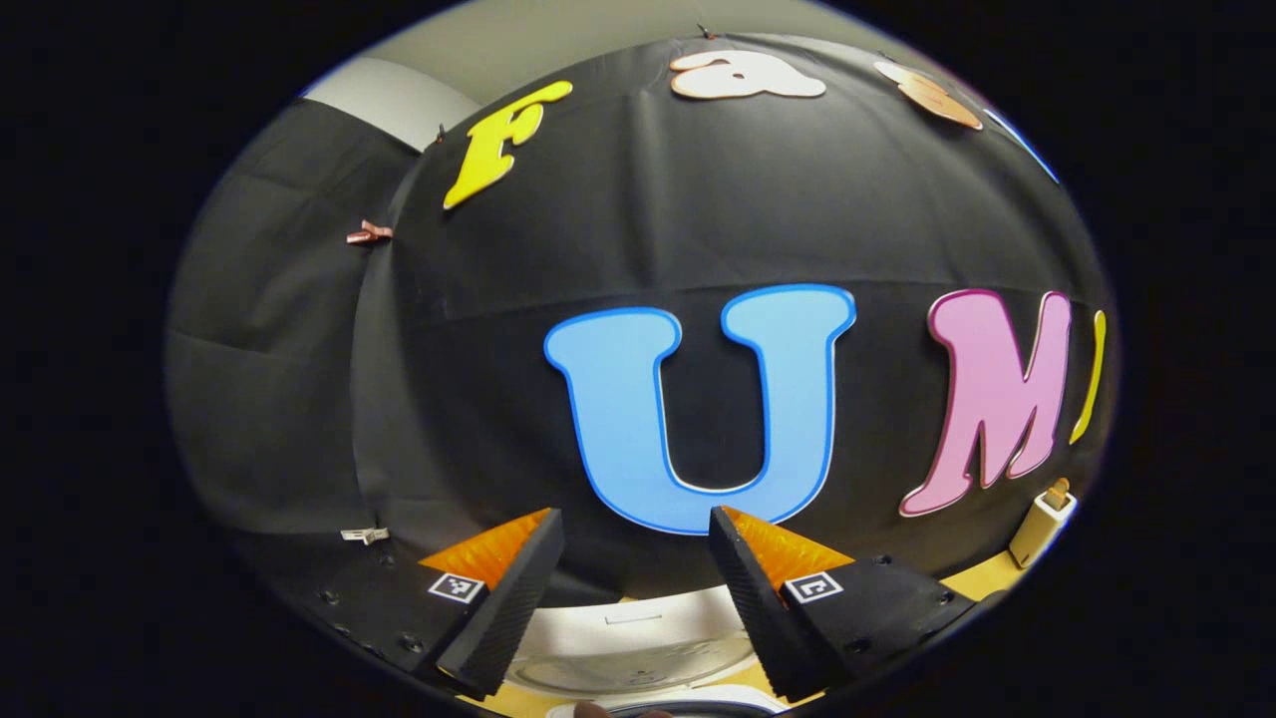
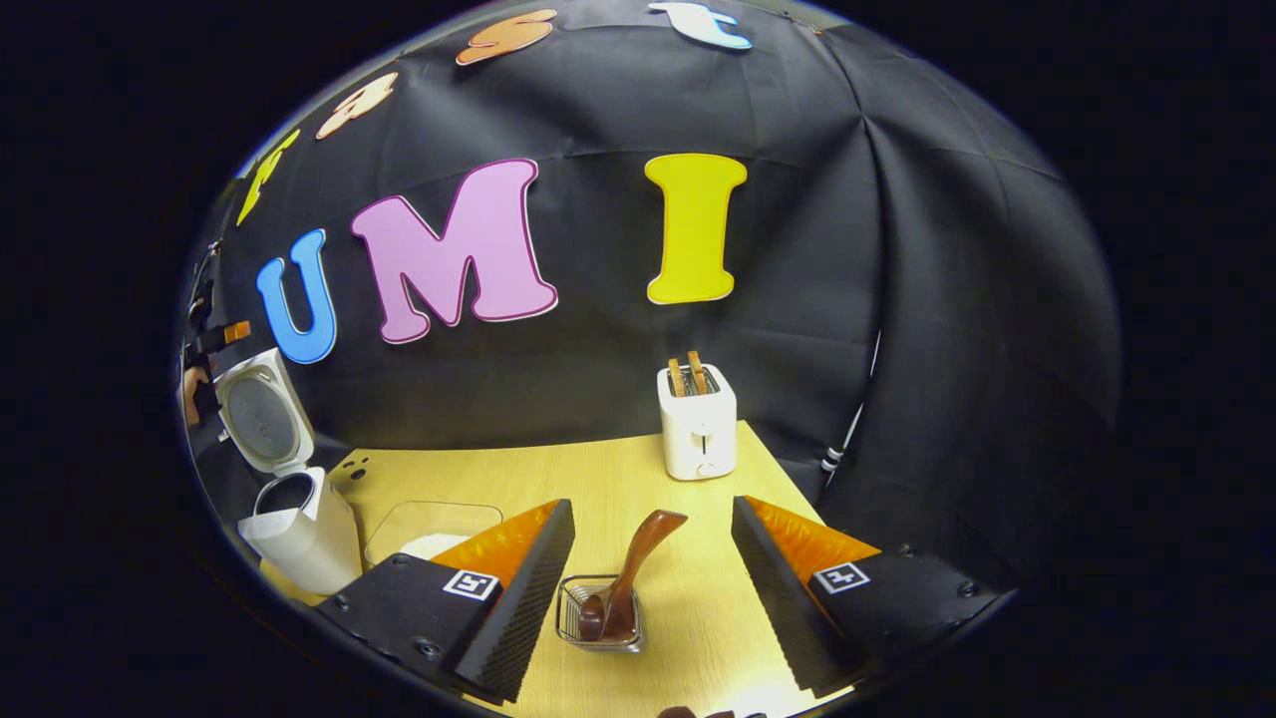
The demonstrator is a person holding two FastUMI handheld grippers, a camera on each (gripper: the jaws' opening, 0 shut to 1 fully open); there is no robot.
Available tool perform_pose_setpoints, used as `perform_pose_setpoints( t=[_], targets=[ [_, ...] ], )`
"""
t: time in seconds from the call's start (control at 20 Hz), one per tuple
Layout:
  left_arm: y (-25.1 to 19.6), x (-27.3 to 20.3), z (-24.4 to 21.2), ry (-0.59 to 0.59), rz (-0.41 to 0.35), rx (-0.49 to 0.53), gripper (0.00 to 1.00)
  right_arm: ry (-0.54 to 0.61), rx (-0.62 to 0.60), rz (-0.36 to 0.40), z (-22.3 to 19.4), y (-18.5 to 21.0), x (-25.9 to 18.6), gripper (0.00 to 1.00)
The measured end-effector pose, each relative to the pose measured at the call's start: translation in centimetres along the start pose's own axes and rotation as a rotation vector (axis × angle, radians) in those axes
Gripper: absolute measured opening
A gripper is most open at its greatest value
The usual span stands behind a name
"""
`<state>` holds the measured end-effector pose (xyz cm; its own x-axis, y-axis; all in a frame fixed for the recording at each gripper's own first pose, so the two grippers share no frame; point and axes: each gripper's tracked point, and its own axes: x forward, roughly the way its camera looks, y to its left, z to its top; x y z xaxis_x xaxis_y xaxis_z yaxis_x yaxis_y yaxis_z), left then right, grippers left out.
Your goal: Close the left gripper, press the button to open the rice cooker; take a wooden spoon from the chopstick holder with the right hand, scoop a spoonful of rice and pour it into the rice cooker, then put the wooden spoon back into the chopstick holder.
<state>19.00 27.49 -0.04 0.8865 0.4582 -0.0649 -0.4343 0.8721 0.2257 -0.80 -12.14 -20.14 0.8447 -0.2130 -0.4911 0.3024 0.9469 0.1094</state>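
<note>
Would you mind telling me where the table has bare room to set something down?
Bare wood lies between the toaster and the chopstick holder, also behind the rice container. The left edge is crowded: rice cooker beside that container.

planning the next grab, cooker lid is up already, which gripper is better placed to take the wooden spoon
Right. The right gripper is open with the wooden spoon in the chopstick holder between its fingers. The left gripper is above the rice cooker, facing the booth wall.
</note>
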Motion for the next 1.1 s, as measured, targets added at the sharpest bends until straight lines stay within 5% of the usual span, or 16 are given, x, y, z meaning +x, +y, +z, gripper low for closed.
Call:
perform_pose_setpoints(
  t=[0.25,0.5,0.85,1.1],
  targets=[
    [0.0,1.0,-4.2,0.153,-0.005,0.024,0.94,0.011,0.003,0.009,-0.2,0.1,0.3,0.98],
    [-0.3,-1.7,-4.7,0.212,-0.002,-0.058,0.97,0.012,0.035,0.023,0.2,0.7,1.1,0.98],
    [-2.3,-8.4,-6.7,0.351,-0.024,-0.076,0.98,0.005,0.077,0.035,0.8,0.8,1.9,0.98],
    [-4.3,-14.7,-11.1,0.588,-0.087,-0.17,0.98,-0.006,0.114,0.039,1.5,0.4,2.3,0.98]
  ],
)
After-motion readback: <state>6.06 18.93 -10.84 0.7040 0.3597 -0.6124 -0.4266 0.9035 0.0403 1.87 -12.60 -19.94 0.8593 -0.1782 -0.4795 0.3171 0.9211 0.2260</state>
